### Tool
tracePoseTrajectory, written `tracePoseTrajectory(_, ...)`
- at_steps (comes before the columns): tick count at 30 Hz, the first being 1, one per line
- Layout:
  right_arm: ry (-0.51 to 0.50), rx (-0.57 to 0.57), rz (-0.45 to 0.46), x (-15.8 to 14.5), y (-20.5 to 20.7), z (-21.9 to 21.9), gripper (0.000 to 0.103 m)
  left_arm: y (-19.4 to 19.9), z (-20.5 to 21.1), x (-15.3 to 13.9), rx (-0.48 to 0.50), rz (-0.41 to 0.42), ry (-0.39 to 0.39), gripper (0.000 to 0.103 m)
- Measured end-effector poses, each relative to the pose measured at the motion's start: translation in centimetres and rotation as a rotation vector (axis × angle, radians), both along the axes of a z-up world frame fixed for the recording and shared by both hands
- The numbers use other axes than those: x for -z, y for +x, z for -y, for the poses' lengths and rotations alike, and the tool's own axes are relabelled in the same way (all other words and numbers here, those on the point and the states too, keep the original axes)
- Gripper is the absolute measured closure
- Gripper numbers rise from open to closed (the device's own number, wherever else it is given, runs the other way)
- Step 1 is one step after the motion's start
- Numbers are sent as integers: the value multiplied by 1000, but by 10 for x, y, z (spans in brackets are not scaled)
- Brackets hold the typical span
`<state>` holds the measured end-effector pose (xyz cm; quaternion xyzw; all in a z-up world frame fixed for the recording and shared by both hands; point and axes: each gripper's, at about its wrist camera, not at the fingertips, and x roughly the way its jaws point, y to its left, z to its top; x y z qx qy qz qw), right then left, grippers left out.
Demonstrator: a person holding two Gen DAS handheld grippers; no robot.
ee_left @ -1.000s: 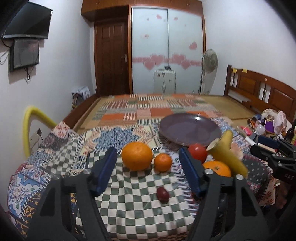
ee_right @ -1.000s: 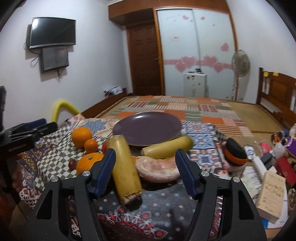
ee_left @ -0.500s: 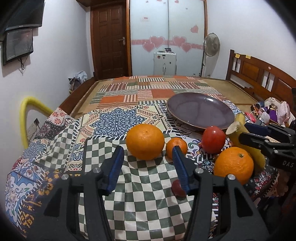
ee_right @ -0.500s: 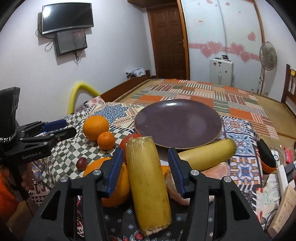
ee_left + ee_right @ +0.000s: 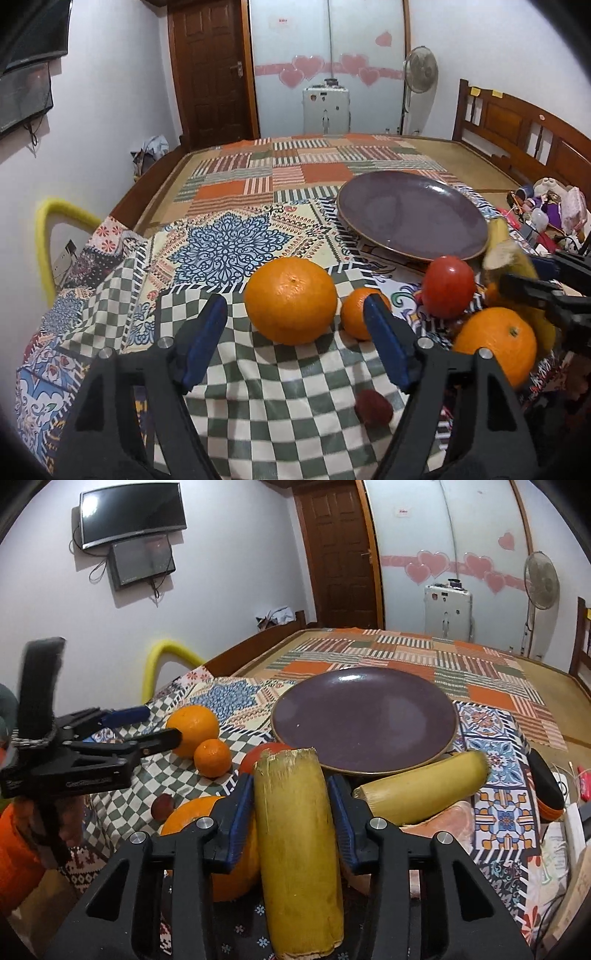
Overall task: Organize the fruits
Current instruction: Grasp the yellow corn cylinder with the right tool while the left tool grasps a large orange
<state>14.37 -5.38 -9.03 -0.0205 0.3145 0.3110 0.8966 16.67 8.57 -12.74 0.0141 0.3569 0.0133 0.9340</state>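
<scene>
Where oranges [image 5: 290, 300] crowd: purple plate [image 5: 410, 214]

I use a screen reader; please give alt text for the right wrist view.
The right gripper closes its blue fingers around a thick yellow stalk piece in front of an empty purple plate. Oranges sit left, near the open left gripper.

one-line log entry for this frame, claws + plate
left claw: open, straddling big orange | right claw: fingers against yellow stalk, not lifted | purple plate: empty
</scene>
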Motion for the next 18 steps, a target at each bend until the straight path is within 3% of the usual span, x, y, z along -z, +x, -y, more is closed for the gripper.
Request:
tracePoseTrajectory(10,66,42,41,-20,-12,24,67,30,-10,11,-28,-53,-48,27)
tracePoseTrajectory(14,81,54,48,-23,-15,31,67,35,-16,14,-25,-66,-102,38)
tracePoseTrajectory(18,81,57,52,-25,-21,32,67,36,-16,14,-24,-62,-105,39)
